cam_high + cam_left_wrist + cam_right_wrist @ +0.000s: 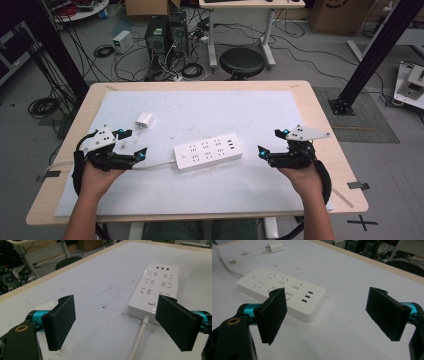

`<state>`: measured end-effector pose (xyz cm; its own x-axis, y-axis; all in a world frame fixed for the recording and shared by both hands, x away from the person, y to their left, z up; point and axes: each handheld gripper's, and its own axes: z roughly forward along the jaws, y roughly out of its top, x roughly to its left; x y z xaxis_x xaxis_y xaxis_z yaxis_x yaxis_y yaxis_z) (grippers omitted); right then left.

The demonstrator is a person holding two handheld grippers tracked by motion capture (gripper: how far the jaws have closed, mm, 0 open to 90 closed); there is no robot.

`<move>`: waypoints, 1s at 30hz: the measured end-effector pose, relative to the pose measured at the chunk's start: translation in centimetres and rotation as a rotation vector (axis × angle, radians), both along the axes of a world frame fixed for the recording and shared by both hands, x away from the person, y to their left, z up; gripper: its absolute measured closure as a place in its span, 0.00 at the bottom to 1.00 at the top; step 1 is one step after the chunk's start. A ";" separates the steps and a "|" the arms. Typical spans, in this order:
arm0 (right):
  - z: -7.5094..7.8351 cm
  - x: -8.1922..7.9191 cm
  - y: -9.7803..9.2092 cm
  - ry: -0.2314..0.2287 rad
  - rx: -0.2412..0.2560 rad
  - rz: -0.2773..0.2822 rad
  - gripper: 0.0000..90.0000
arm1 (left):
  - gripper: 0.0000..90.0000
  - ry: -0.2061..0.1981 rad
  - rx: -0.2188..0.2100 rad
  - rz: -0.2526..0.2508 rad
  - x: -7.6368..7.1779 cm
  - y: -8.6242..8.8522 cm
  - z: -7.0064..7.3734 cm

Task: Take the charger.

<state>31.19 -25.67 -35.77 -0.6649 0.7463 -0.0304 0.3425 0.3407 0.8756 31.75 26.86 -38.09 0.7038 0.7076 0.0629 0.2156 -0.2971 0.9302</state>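
White mat (200,190) on wood table: 1 power strip (208,151), 1 small white charger (144,120). Left gripper (134,142) & right gripper (270,142) both wide apart, holding nothing.

A white rectangular power strip (208,151) with rows of sockets lies flat near the middle of the light wooden worktop (320,115), on the white sheet (225,112) covering most of it. Its white cable (155,164) runs from its left end toward the left edge. A small white plug adapter (144,120) sits well apart, toward the far left corner. Beyond the far edge, a black round stool (242,62) stands on the grey floor among tangled black cables (125,65)
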 end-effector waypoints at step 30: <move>-0.6 -0.6 -0.5 0.022 -0.024 -0.030 0.19 | 0.18 0.217 0.090 0.260 13.3 0.1 -2.1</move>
